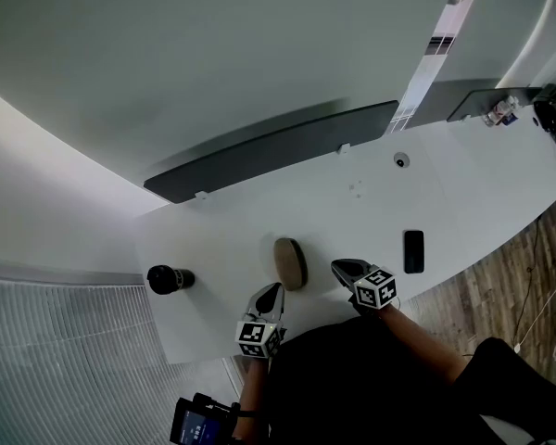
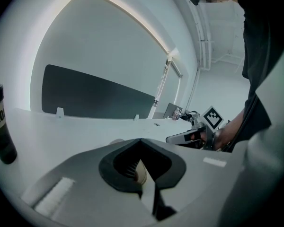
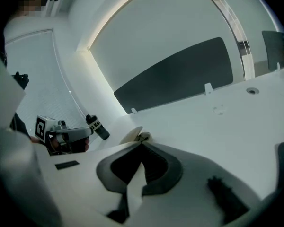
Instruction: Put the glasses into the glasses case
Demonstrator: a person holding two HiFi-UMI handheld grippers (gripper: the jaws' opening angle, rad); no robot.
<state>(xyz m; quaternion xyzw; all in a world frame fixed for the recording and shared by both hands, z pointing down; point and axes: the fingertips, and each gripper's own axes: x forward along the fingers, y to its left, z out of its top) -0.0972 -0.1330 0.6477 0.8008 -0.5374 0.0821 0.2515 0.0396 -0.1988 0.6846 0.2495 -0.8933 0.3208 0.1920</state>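
Note:
A tan oval glasses case [image 1: 290, 262] lies on the white table [image 1: 371, 211], between my two grippers. No glasses show in any view. My left gripper [image 1: 271, 290] is just left of and nearer than the case, its jaws shut with the tips meeting and nothing held [image 2: 141, 140]. My right gripper [image 1: 338, 267] is just right of the case, also shut and empty [image 3: 142, 143]. In the right gripper view the case [image 3: 132, 135] peeks over the jaws. In the left gripper view, part of the case [image 2: 139, 172] shows through the gap behind the tips.
A black bottle [image 1: 170, 278] lies on the table to the left. A black phone [image 1: 413, 251] rests to the right near the front edge. A dark panel [image 1: 278, 151] runs along the table's far edge. Small clutter [image 1: 500, 111] sits at the far right.

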